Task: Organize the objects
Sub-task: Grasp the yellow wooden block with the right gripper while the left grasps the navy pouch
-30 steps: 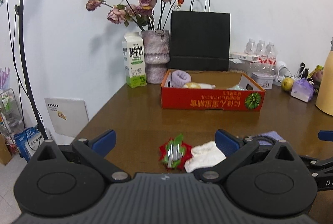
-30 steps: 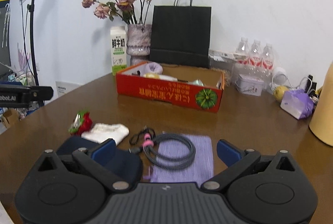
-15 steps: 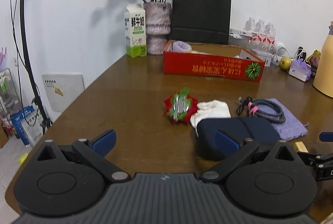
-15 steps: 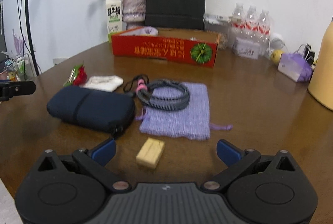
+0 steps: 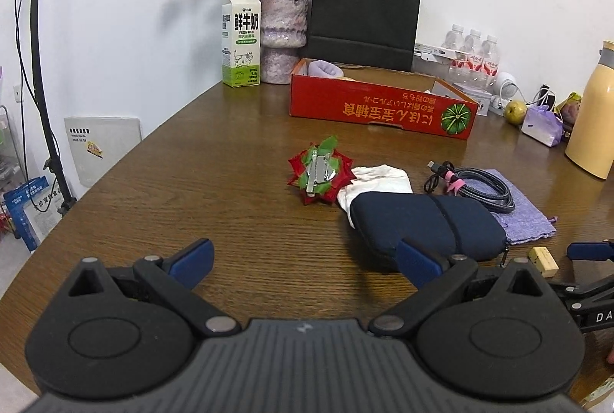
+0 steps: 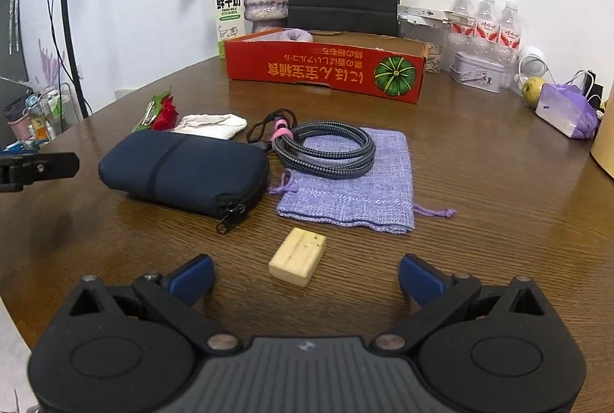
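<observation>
Near the counter's front edge, the right hand-held gripper hangs open and empty over the small tan block; the left hand-held gripper gapes empty beside the navy zip pouch; closing off-centre could skid the block away.

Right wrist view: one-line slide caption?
Open right gripper faces a tan block, navy zip pouch and coiled cable on a lilac drawstring bag.

Left gripper and right gripper hover, jaws spread wide, empty.
</observation>
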Demonstrator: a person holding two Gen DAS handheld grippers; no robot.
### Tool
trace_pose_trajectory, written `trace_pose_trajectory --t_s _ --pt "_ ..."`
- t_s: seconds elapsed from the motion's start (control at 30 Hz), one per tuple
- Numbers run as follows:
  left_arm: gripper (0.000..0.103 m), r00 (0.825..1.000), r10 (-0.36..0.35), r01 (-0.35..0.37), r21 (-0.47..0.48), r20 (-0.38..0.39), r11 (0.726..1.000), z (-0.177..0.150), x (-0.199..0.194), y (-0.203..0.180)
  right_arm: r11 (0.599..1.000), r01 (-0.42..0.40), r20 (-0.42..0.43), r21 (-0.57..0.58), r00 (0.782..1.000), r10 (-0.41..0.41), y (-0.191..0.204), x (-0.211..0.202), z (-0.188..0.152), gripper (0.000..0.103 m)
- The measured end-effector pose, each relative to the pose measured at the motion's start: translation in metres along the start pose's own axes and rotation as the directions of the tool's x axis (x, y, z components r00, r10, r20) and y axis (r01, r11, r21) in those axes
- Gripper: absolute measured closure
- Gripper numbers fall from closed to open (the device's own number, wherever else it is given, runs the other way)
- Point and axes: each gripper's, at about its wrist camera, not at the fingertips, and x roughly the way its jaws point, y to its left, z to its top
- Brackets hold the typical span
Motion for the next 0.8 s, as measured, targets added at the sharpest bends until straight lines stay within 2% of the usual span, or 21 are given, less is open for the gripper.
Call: trace_pose_trajectory --t_s 0.1,0.23,0.3,0.4,0.47,0.5,0.53,0.57,0.73,0.8 --pt "0.000 1.000 -0.005 0.005 0.001 -0.004 1.000 0.000 0.002 -0.001 1.000 -0.008 -0.017 0.000 1.000 0.008 -0.001 0.001 0.003 0.000" --pt "0.000 1.000 -0.013 0.013 0.000 0.000 1.000 0.002 0.002 -0.005 1.000 0.016 0.005 0.019 1.000 -0.016 0.001 0.002 0.002 0.000" --pt "0.000 1.000 -0.016 0.016 -0.011 0.004 1.000 0.006 0.004 -0.008 0.999 0.029 0.017 0.035 0.999 -0.030 0.000 0.002 0.002 0.004" --pt "0.000 0.999 -0.038 0.039 -0.045 0.026 0.998 0.018 0.009 -0.016 0.998 0.038 0.039 0.049 0.998 -0.040 -0.002 0.000 0.002 0.017" --pt "0.000 0.999 -0.039 0.041 -0.047 0.032 0.998 0.026 0.015 -0.024 0.998 0.048 0.057 0.049 0.997 -0.051 -0.003 -0.003 0.002 0.048" --pt "0.000 0.999 -0.039 0.041 -0.047 0.033 0.998 0.029 0.019 -0.028 0.998 0.036 0.064 0.058 0.997 -0.040 -0.004 -0.004 0.002 0.057" --pt "0.000 0.999 -0.038 0.039 -0.047 0.033 0.998 0.032 0.023 -0.031 0.997 0.016 0.070 0.070 0.997 -0.021 -0.007 -0.006 0.001 0.076" --pt "0.000 0.999 -0.032 0.034 -0.046 0.029 0.998 0.034 0.028 -0.035 0.997 0.002 0.074 0.081 0.997 -0.008 -0.008 -0.007 0.001 0.083" --pt "0.001 0.999 0.052 -0.052 -0.055 -0.010 0.997 0.043 0.057 -0.043 0.996 0.004 0.109 0.093 0.994 -0.014 -0.008 -0.008 -0.005 0.083" --pt "0.010 0.997 0.068 -0.070 -0.054 -0.037 0.996 0.044 0.068 -0.045 0.995 0.019 0.115 0.099 0.993 -0.030 -0.007 -0.008 -0.005 0.083"
